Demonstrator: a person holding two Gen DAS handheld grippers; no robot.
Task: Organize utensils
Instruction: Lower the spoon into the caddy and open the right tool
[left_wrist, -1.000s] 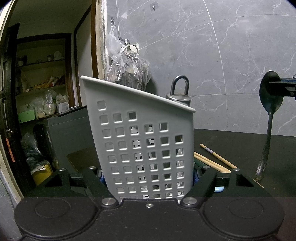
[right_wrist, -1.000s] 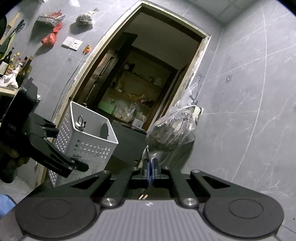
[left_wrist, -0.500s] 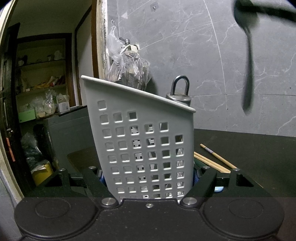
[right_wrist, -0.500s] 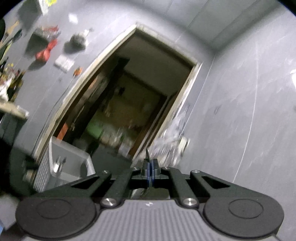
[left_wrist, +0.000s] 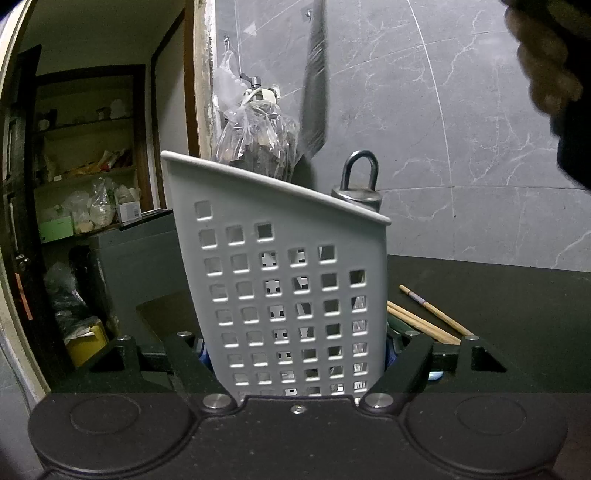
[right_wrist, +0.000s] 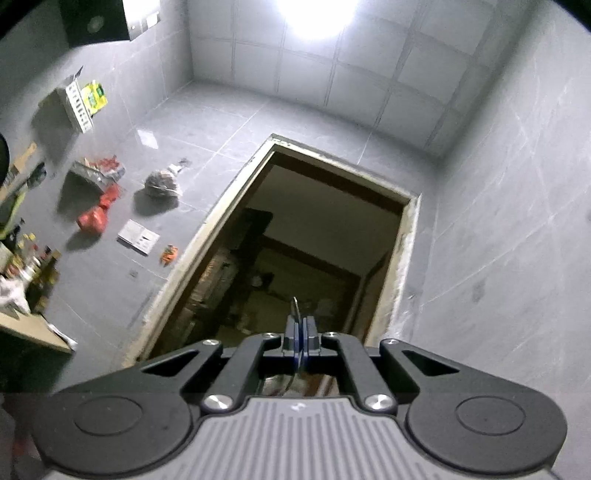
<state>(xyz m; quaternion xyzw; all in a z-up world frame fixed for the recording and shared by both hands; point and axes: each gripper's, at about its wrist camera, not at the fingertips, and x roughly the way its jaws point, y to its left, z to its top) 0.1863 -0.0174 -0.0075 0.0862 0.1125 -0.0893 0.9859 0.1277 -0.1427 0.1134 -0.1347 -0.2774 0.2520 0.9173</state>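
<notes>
My left tool clamped the caddy on the desk while my right tool, clamped on the spoon, held it above the caddy's rim, needing, I judged, a straight lowering inside.

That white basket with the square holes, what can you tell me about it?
The white basket looks like moulded plastic, with rows of small square holes across its wall and a smooth rim that slopes down to the right. It stands on the dark counter, gripped low down on both sides by the left gripper. A metal loop sticks up behind its rim, and wooden chopsticks lie beside it.
</notes>
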